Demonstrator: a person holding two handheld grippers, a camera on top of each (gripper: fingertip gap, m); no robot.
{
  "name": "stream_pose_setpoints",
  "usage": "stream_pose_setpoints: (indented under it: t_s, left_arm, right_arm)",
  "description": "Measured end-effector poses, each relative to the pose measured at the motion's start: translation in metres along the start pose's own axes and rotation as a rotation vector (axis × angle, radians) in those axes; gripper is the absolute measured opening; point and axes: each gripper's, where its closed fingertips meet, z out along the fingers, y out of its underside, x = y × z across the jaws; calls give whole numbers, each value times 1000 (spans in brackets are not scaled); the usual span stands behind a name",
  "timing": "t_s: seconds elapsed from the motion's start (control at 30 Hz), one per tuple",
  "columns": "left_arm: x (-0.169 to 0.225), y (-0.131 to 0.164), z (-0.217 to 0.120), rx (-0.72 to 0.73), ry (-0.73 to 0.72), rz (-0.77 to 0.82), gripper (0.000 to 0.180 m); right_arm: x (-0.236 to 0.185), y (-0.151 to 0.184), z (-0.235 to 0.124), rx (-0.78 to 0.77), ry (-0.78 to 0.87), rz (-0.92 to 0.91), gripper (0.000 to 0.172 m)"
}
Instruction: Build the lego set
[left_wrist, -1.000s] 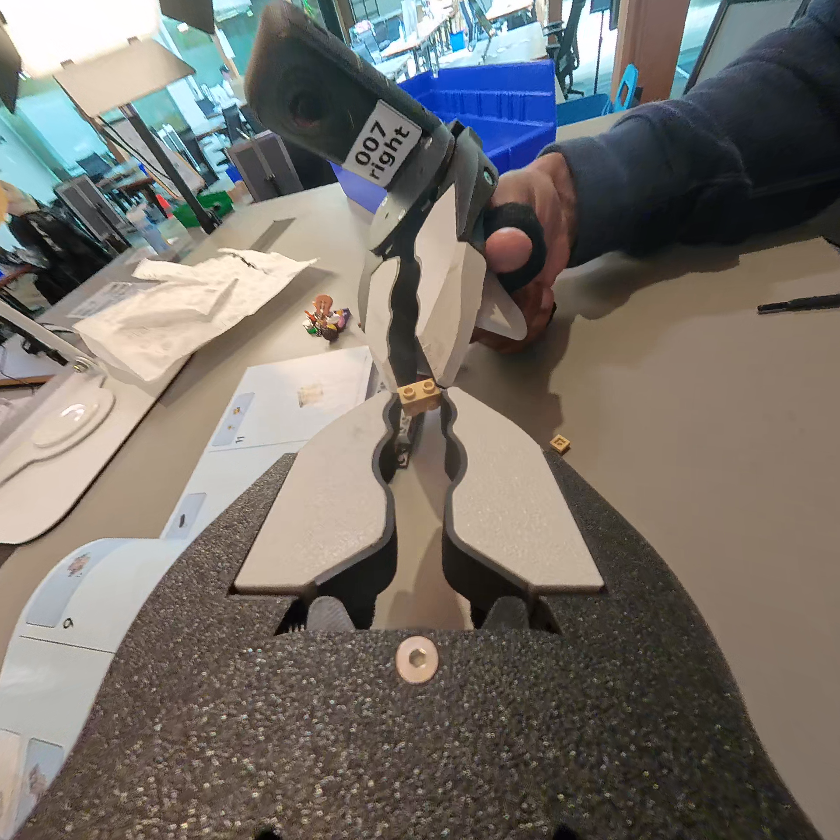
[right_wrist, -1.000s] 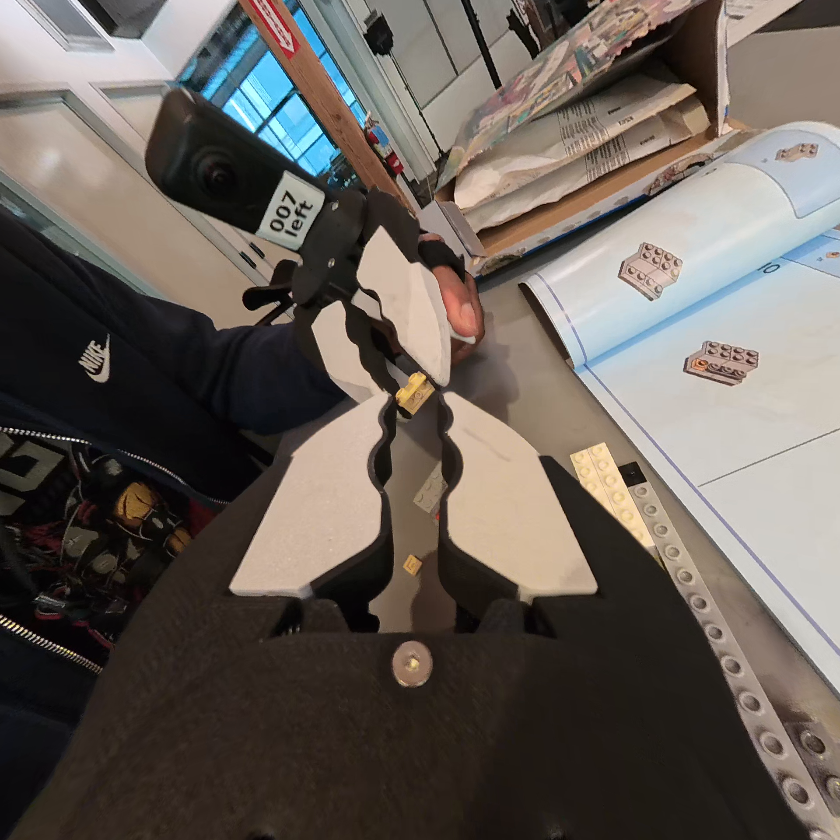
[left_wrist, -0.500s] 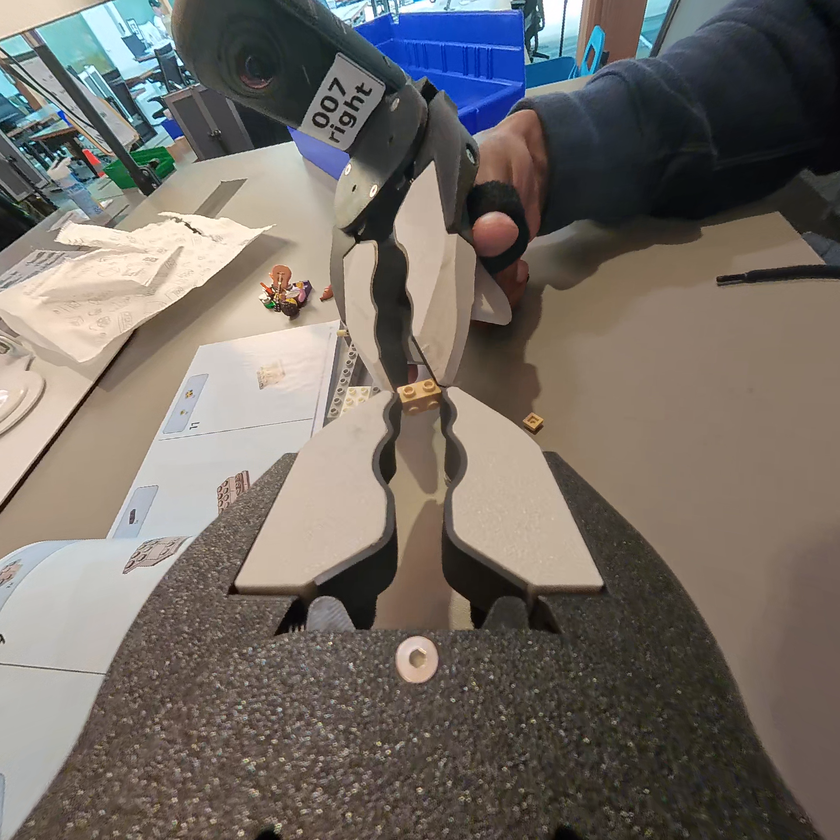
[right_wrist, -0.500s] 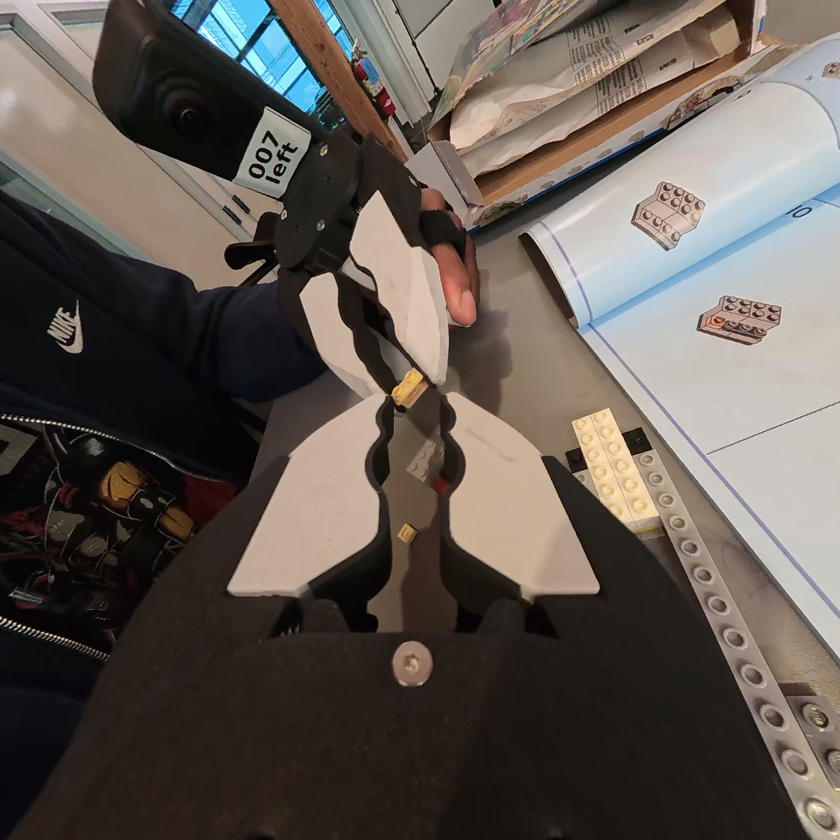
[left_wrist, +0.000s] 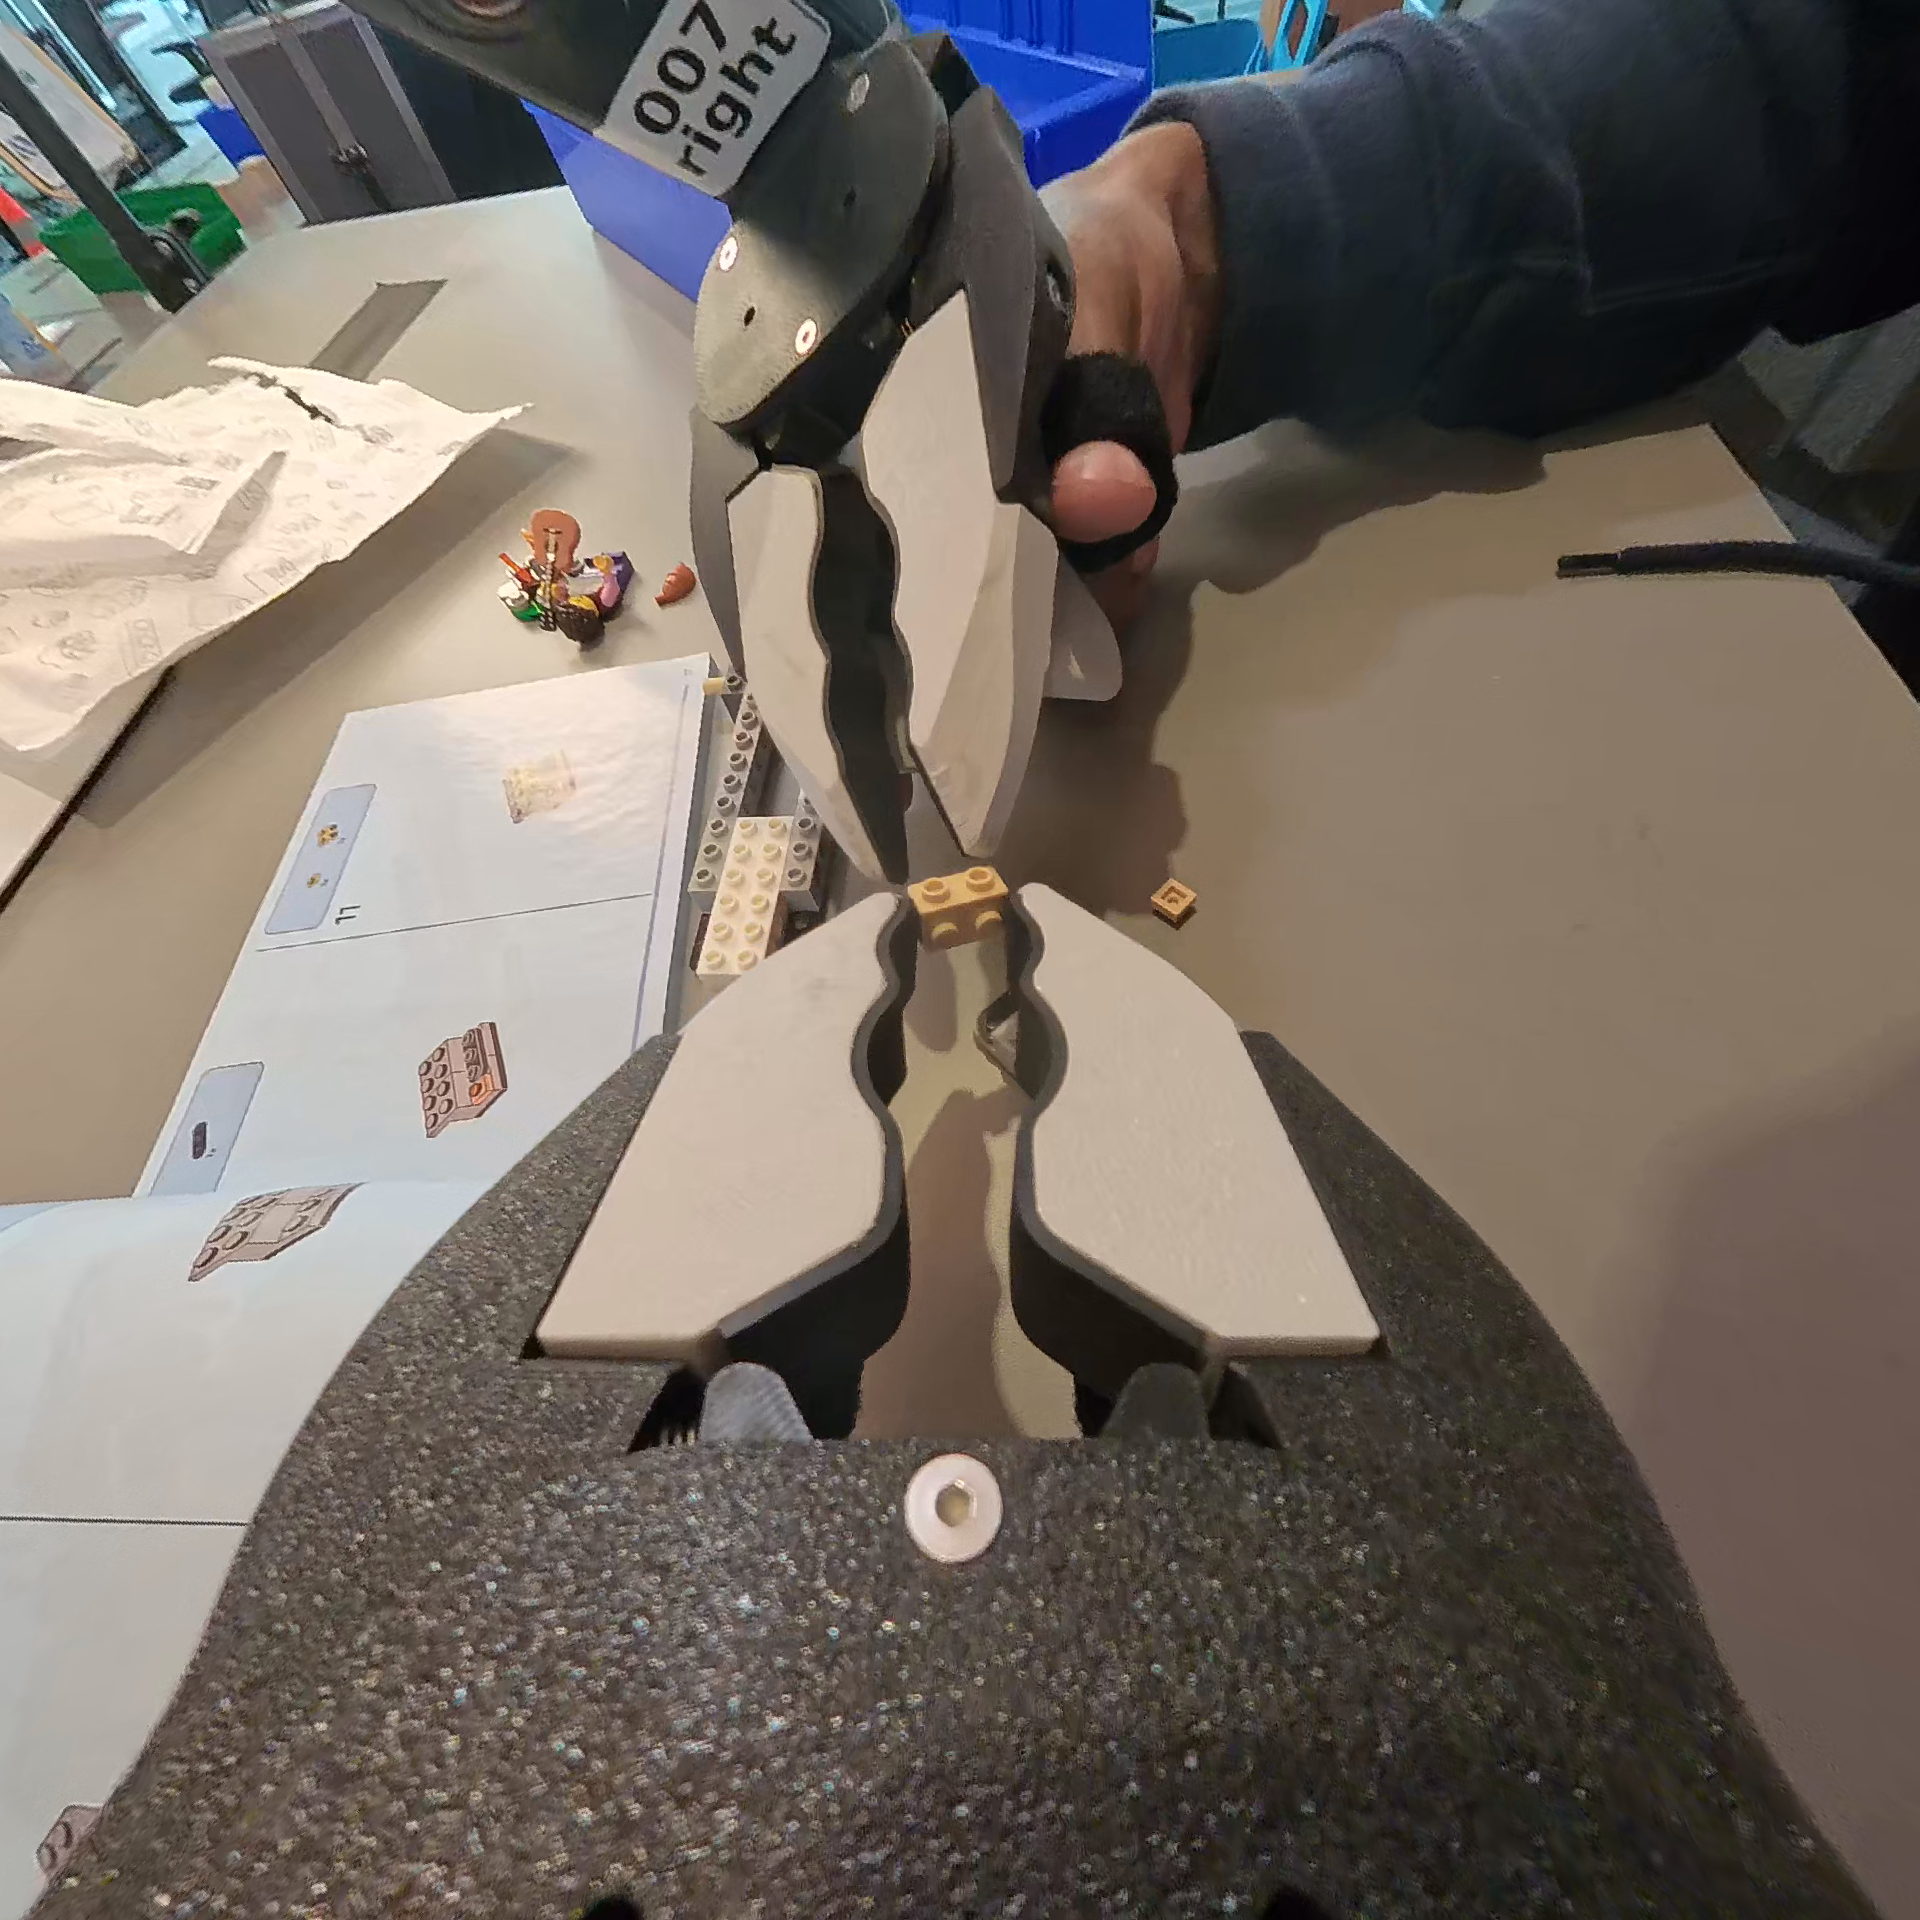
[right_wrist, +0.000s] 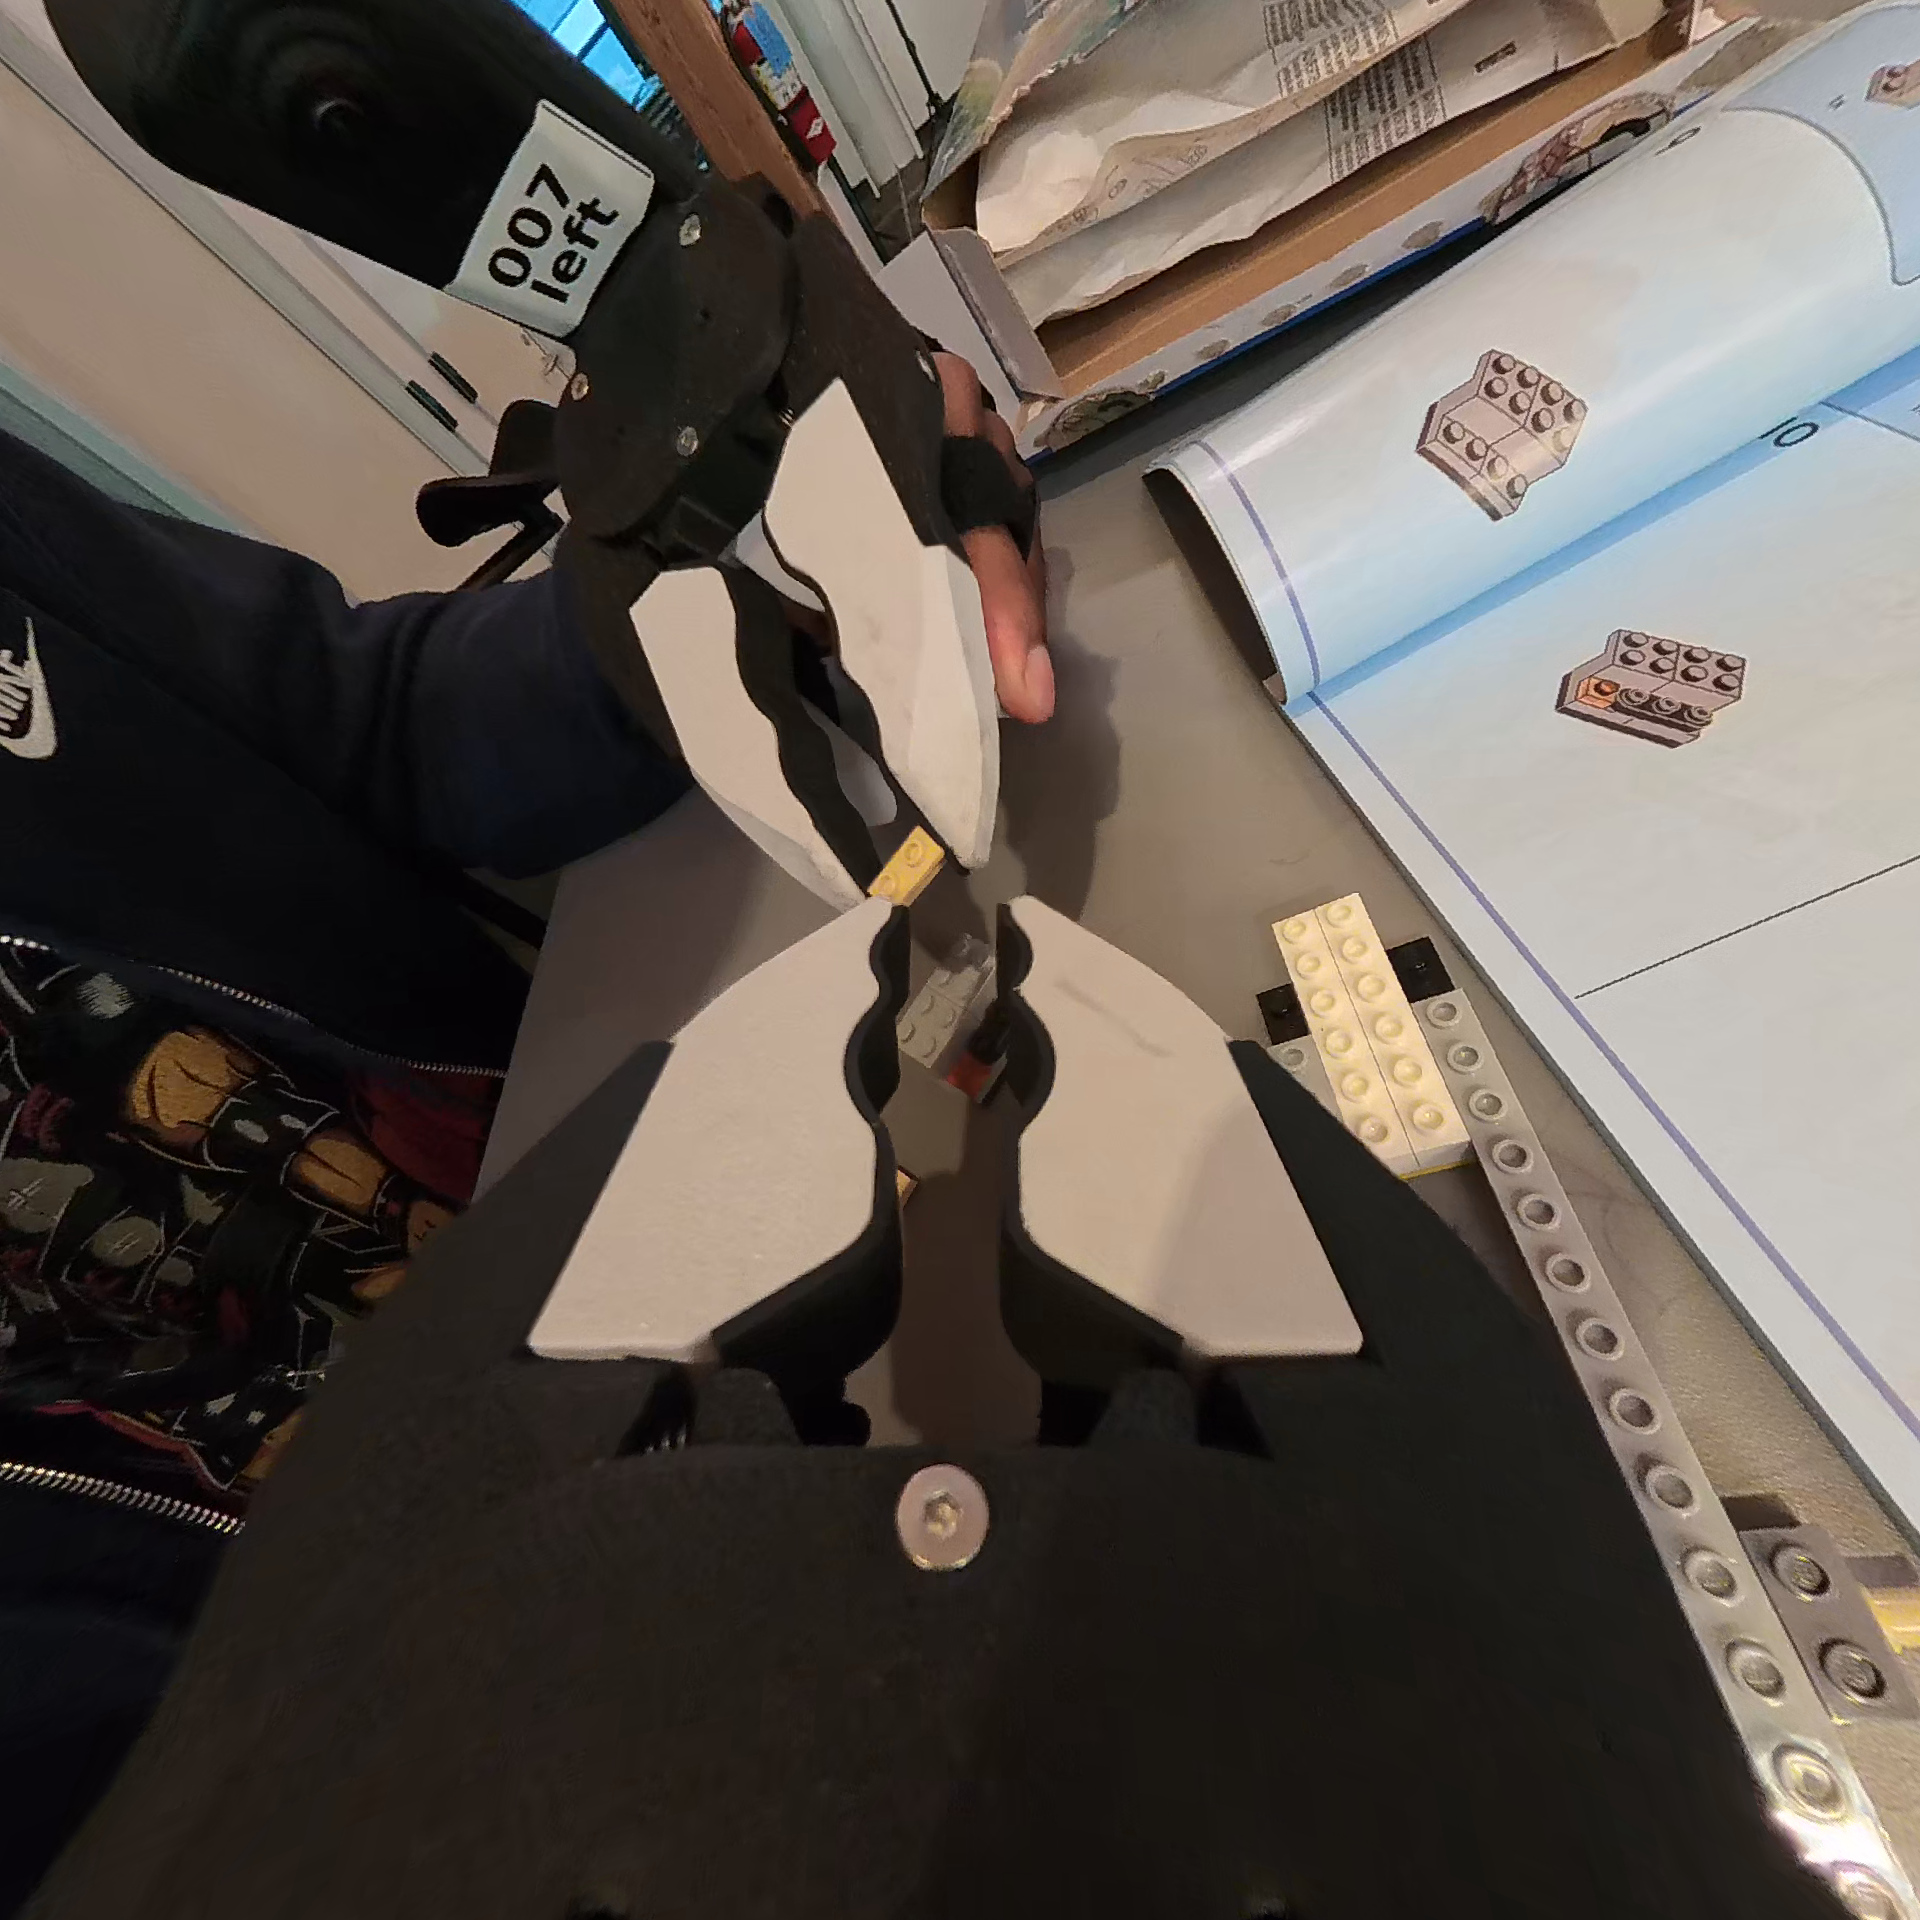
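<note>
Closer and steeper now, the right tool (left_wrist: 902, 847) fills more of my left view than it did a second ago, its camera head cut off by the top edge. Both views have drifted over the booklet (left_wrist: 468, 831), so the cream plates (left_wrist: 753, 894) beside it now show. The tan brick (left_wrist: 961, 906) has not shifted: the left tool (left_wrist: 961, 920) pinches it at the very tips, studs up, clear of the counter (left_wrist: 1455, 935).

From the left view, the right tool's tips hang just above the brick's far edge; whether they touch it I cannot tell. Its own view shows the fingers (right_wrist: 1049, 935) standing a little apart with nothing between them, only a grey brick (right_wrist: 940, 1003) on the counter below.

Room is tight to my left: booklet, cream plates and a long grey strip (right_wrist: 1558, 1247) lie close together. To the right the counter is bare apart from a small tan piece (left_wrist: 1174, 899) nearby and a black cord (left_wrist: 1714, 559) near the far edge.
</note>
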Motion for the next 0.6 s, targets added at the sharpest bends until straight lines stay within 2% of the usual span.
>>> stream_pose_setpoints:
  t_s: [0.2,0.33,0.47,0.6]
  left_arm:
    - [-1,5,0,-28,11,-38,16]
    - [-11,4,-2,-16,-18,-127,16]
    - [-28,0,-8,55,-33,-357,16]
    - [-40,-14,-16,220,19,-616,16]
  right_arm:
    - [2,2,1,-16,23,-25,15]
    - [7,-1,-2,-7,70,-67,16]
    - [13,-3,-2,-15,158,-150,16]
    - [16,-11,-2,14,250,-268,18]
